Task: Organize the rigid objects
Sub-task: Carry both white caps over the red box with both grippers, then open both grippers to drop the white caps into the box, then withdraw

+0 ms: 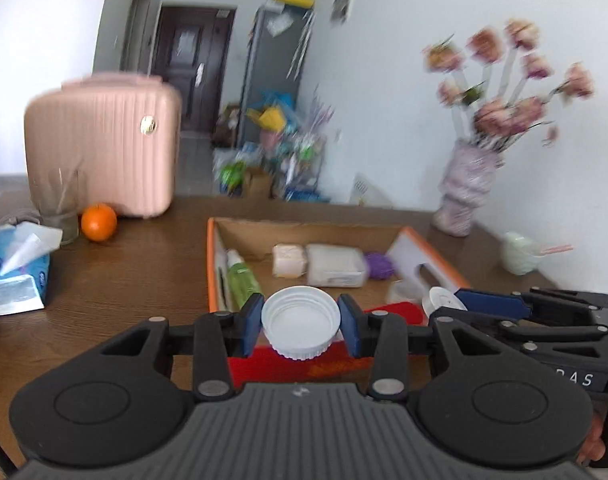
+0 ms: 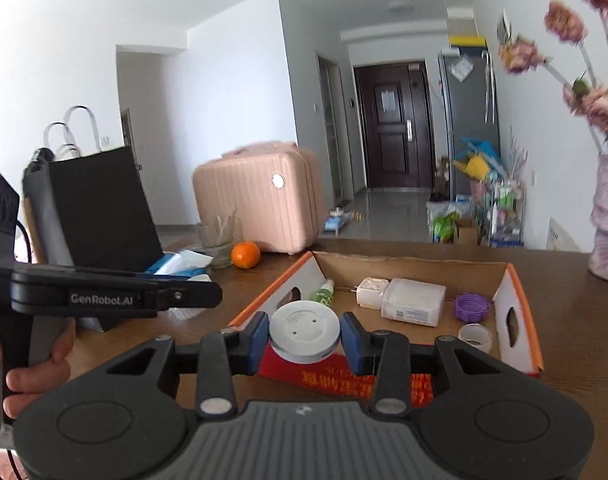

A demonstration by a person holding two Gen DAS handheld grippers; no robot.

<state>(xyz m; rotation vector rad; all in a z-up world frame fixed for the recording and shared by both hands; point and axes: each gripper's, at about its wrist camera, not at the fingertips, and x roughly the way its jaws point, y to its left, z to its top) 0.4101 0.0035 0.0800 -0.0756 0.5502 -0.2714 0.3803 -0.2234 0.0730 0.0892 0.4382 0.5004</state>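
My left gripper (image 1: 301, 326) is shut on a white screw lid (image 1: 301, 322), hollow side facing the camera, held above the near end of the cardboard box (image 1: 213, 264). My right gripper (image 2: 305, 338) is shut on a white round disc (image 2: 304, 330), also over the box's near edge (image 2: 264, 300). In the box lie a green spray bottle (image 1: 242, 280), a beige plug adapter (image 1: 290, 261), a white charger block (image 1: 336, 266), a purple lid (image 2: 471, 307) and a tape roll (image 2: 475, 337). The right gripper also shows in the left wrist view (image 1: 444, 304), with its disc.
On the wooden table (image 1: 144, 264) stand a pink suitcase (image 1: 100, 144), an orange (image 1: 99, 222), a glass cup (image 1: 60, 208), a tissue pack (image 1: 14, 276), a flower vase (image 1: 466, 192), a pale green cup (image 1: 520, 254) and a black bag (image 2: 100, 204).
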